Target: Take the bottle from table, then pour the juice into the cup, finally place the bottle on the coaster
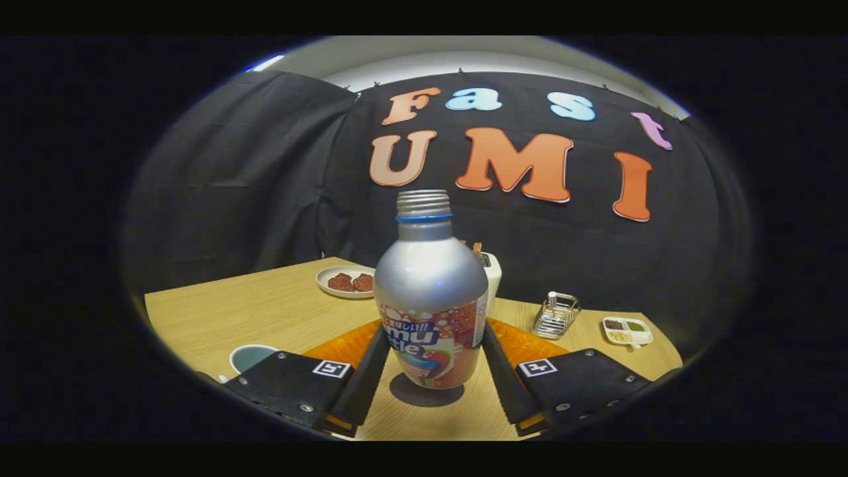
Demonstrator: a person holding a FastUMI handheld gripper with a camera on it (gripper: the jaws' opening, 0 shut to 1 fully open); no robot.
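1. Pale wood grain covers the table, which spreads out beneath the fingers and runs on beyond them to the black cloth wall.
2. The gripper shows as two black fingers, each with a small square marker on its body, set either side of the bottle.
3. The bottle stands upright between the fingers, silver metal above and a printed label below, with its threaded neck open and a blue ring under the thread. Its shadow lies on the wood just under its base, so it looks slightly raised, though I cannot tell for certain.
4. Both inner pads meet the lower sides of the bottle, so the fingers are closed in on it and gripping it, spread only as far as its body is wide.
5. An orange coaster lies flat just beyond the fingers, behind the bottle, showing on both sides of it.
6. A cup with a pale blue inside sits just outside the left finger.
7. A white plate with dark red food lies well beyond the left finger.
8. A wire rack stands beyond the right finger.
9. A small divided dish sits further out past the rack.
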